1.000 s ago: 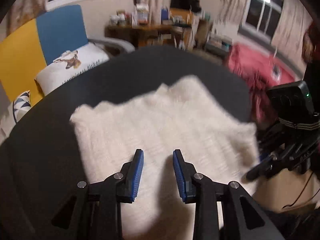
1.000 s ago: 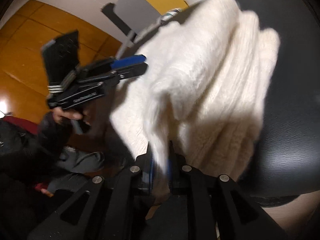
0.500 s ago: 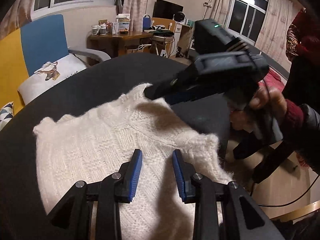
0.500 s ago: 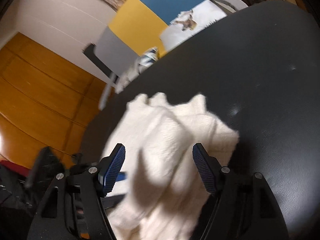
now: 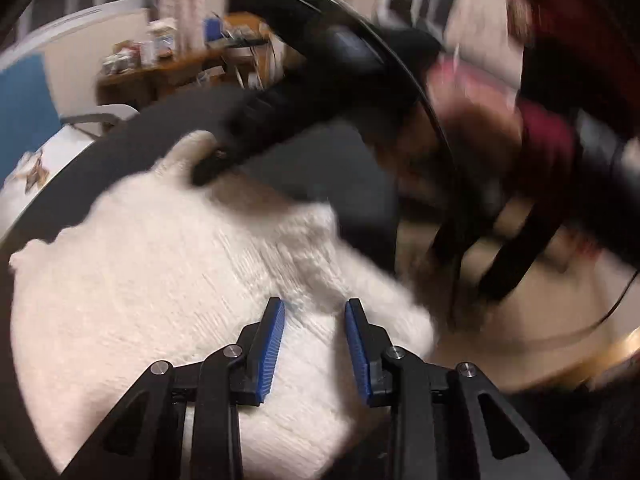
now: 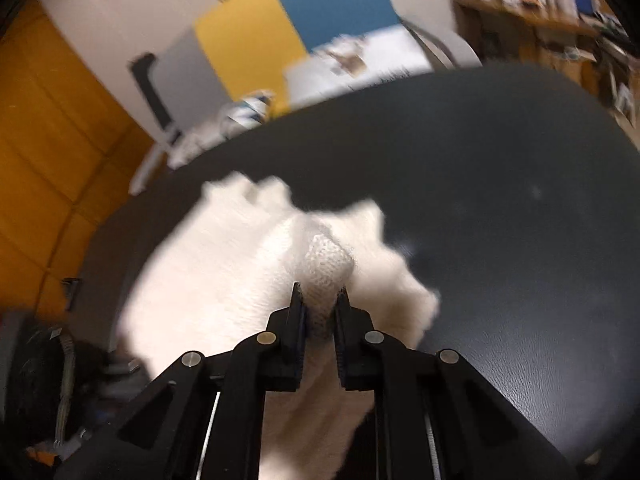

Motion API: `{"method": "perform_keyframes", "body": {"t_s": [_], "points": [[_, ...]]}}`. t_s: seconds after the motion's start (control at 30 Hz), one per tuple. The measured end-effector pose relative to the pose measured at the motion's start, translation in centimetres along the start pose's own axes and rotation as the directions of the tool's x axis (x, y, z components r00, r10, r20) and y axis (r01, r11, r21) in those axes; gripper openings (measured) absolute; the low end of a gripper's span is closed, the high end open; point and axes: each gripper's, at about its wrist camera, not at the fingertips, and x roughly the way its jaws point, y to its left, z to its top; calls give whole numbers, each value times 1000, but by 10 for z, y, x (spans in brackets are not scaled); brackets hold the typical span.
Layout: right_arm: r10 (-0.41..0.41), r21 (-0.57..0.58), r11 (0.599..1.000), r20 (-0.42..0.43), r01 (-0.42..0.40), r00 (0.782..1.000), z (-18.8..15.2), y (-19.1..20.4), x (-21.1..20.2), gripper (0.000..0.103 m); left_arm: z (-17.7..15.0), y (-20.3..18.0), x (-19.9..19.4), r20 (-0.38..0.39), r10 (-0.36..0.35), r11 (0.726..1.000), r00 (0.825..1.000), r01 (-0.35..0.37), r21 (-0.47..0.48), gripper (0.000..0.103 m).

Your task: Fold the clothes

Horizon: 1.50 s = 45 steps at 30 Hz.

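Since 1 frame back, right gripper jaws are closing on a sweater ridge on the black table; left gripper gapes above it, empty. Risk I see: thin pinch slips, fold collapses.

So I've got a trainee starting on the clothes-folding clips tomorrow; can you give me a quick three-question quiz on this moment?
1. True or false: the right gripper has a pinch of the white knit sweater between its pads.
2. What does the sweater lie on? A) wooden floor B) black table C) blue chair
3. Fill in: the left gripper hangs over the sweater with its jaws ____.

Key: 1 true; 2 B; 3 open, with nothing held.
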Motion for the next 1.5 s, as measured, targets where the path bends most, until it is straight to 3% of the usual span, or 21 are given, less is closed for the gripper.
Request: {"method": "perform_keyframes", "body": {"t_s": [0.07,0.17,0.27,0.33,0.37,0.5,0.6,0.7,0.77,0.8,0.83,0.9,1.0,1.1,1.17,1.33,1.43,1.5], "points": [[39,64,997,-8,-39,999,-10,-15,10,13,3,-4,3,-2,7,1000,1000,-7,-14,30],[69,109,992,28,-71,997,-14,-20,8,16,6,7,-7,40,-44,993,998,48,-105,30],[156,176,970,70,-166,985,-19,-30,-12,34,-1,24,-30,112,-74,972,991,96,-213,30],[192,178,962,91,-206,977,-29,-31,-32,55,-8,38,-50,177,-76,950,981,125,-286,30],[206,167,961,93,-220,974,-34,-29,-39,56,-16,46,-62,211,-53,939,976,121,-322,31],[282,114,951,71,-288,957,-73,-17,-68,56,-48,71,-97,271,40,892,962,88,-443,31],[288,98,951,45,-292,956,-93,0,-62,56,-70,77,-106,253,106,874,962,32,-485,31],[298,155,939,74,-307,952,-96,0,-47,56,-86,67,-111,258,124,871,958,19,-490,31],[304,191,929,93,-316,948,-98,-1,-37,56,-86,60,-107,227,147,889,963,-28,-457,31],[283,179,938,98,-297,954,-96,3,-34,56,-87,54,-104,204,161,898,966,-58,-436,31],[263,166,947,103,-277,959,-94,8,-31,48,-87,48,-101,181,175,906,968,-87,-414,31],[181,118,975,78,-190,980,-91,21,-26,13,-90,39,-93,130,184,915,974,-122,-385,31],[14,-16,1000,25,-14,1000,-89,44,-25,13,-92,36,-82,94,153,927,984,-110,-360,32],[-176,-157,972,4,174,984,-91,56,-29,13,-96,32,-79,93,114,934,989,-75,-350,32],[-188,-108,977,-26,184,982,-95,39,-20,13,-98,38,-87,151,86,922,985,-21,-387,32],[-36,49,998,17,35,999,-104,7,-17,13,-103,60,-108,285,85,873,955,67,-482,32],[31,97,995,27,-33,999,-106,-7,-17,14,-93,64,-74,89,119,887,989,-66,-456,32],[80,134,987,36,-84,996,-101,-9,-17,19,-90,54,-68,68,156,906,986,-115,-406,32]]}}
